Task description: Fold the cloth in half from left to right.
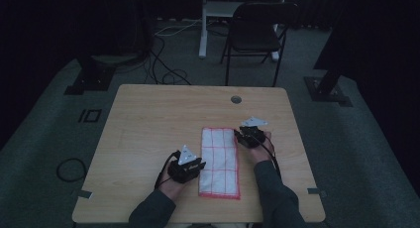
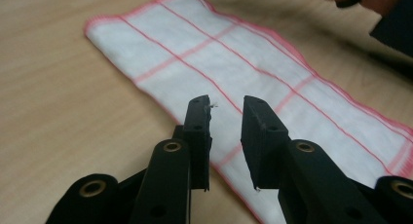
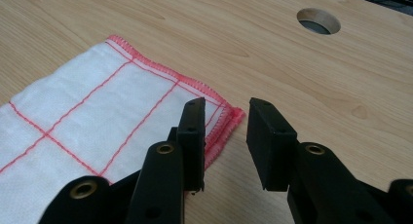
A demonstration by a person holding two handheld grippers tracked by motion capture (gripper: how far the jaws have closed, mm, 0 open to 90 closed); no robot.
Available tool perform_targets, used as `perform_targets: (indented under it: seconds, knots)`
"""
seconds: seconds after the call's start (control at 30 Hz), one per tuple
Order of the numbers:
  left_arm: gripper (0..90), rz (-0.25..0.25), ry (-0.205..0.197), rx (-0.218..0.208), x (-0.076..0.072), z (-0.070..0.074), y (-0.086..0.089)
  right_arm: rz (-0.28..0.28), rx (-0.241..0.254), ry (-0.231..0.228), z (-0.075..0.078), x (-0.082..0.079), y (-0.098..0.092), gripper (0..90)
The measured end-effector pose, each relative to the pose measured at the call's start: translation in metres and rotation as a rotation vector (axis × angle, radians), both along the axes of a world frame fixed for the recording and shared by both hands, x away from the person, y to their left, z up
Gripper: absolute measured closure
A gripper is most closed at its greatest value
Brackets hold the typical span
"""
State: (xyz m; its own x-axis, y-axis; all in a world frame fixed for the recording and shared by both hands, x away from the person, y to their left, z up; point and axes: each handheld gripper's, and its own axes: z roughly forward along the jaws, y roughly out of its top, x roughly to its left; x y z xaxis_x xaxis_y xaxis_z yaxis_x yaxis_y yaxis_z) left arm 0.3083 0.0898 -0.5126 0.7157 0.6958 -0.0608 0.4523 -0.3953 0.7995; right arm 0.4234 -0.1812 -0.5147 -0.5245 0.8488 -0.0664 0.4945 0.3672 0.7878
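Cloth (image 1: 220,162): folded white w/ red grid, lay flat on table (image 1: 148,124), centre-right.
Left gripper (image 1: 194,167): jaws apart, empty, over cloth's left edge.
Right gripper (image 1: 241,135): jaws apart, empty, at cloth's far right corner.

text: none legible | labels: none | view: dim, perhaps hiding some

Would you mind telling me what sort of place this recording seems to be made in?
Probably a lab or studio set up for recording: dark curtains surround a light wooden table, loose black cables trail over grey carpet, and a black folding chair stands behind.
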Motion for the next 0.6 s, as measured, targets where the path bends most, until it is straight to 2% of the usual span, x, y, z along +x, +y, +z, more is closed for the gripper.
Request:
perform_targets:
  seconds: [0.23, 0.6]
  knots:
    - [71.7, 0.012, -0.027, -0.006, 0.017, 0.006, 0.000, 0.002, 0.000, 0.004, -0.001, 0.001, 0.000, 68.3]
    - [71.0, 0.056, -0.028, -0.023, 0.045, 0.010, 0.001, 0.005, 0.002, 0.008, -0.003, 0.000, 0.002, 68.0]
